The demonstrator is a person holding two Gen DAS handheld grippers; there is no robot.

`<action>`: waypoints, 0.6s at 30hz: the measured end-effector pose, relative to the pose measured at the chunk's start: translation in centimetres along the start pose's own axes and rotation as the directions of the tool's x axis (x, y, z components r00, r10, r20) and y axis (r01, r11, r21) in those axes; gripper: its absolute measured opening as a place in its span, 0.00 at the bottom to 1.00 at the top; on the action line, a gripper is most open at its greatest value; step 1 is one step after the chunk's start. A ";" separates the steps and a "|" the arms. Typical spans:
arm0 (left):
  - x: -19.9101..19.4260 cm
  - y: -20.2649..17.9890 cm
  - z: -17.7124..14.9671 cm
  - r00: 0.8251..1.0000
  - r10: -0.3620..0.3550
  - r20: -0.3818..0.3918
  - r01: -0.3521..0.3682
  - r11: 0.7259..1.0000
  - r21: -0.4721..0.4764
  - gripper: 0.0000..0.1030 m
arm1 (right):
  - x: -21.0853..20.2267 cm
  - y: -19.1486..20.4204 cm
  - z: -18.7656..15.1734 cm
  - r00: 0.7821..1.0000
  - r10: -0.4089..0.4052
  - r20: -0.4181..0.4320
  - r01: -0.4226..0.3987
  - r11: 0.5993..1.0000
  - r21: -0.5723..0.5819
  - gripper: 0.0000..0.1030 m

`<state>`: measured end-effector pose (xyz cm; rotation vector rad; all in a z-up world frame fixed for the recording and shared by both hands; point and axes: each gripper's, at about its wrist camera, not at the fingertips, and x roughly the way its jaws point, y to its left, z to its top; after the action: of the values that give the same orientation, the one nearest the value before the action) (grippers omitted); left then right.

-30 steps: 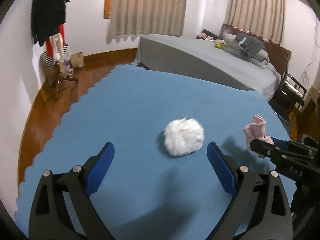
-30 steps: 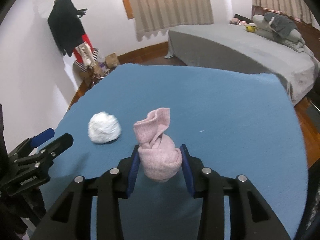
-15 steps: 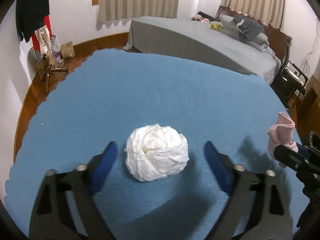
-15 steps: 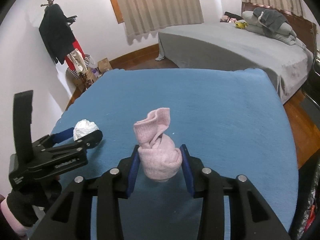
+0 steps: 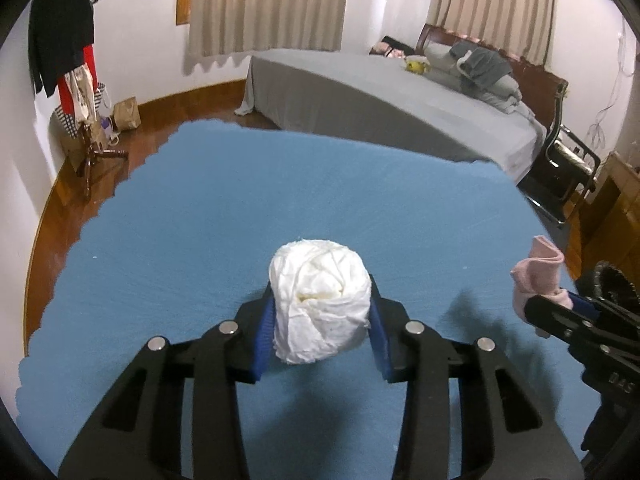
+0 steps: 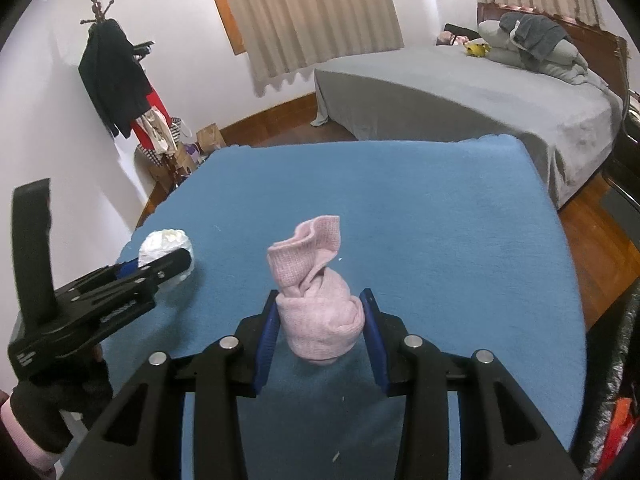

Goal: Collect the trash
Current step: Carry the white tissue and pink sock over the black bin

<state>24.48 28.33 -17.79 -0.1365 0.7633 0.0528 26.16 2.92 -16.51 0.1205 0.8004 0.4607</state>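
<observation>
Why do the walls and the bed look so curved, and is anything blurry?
Left wrist view: the fisheye lens bows the bed; the white paper ball looks sharp and shadows the blue cloth. Right wrist view: same bending; the pink sock is crisp, corners black.

Beyond the jaws spreads a blue cloth (image 5: 280, 200) with a scalloped left edge. Ahead of it stands a grey bed (image 5: 380, 100) with a dark wood headboard (image 5: 500, 60) and piled pillows (image 6: 532, 44). Beige curtains (image 5: 264, 4) hang on white walls (image 6: 48, 120). Far left stands a coat rack (image 6: 108, 76); the floor (image 5: 52, 200) is brown wood.
</observation>
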 end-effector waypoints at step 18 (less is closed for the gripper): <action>-9.0 -5.9 -1.0 0.997 -0.016 0.076 0.014 1.000 0.028 0.38 | -8.4 0.0 0.0 0.995 0.006 0.099 -0.004 1.000 -0.019 0.38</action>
<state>17.91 22.32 -11.68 -0.1140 0.6870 0.0328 21.11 -0.82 -10.89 0.1276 0.6986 0.4635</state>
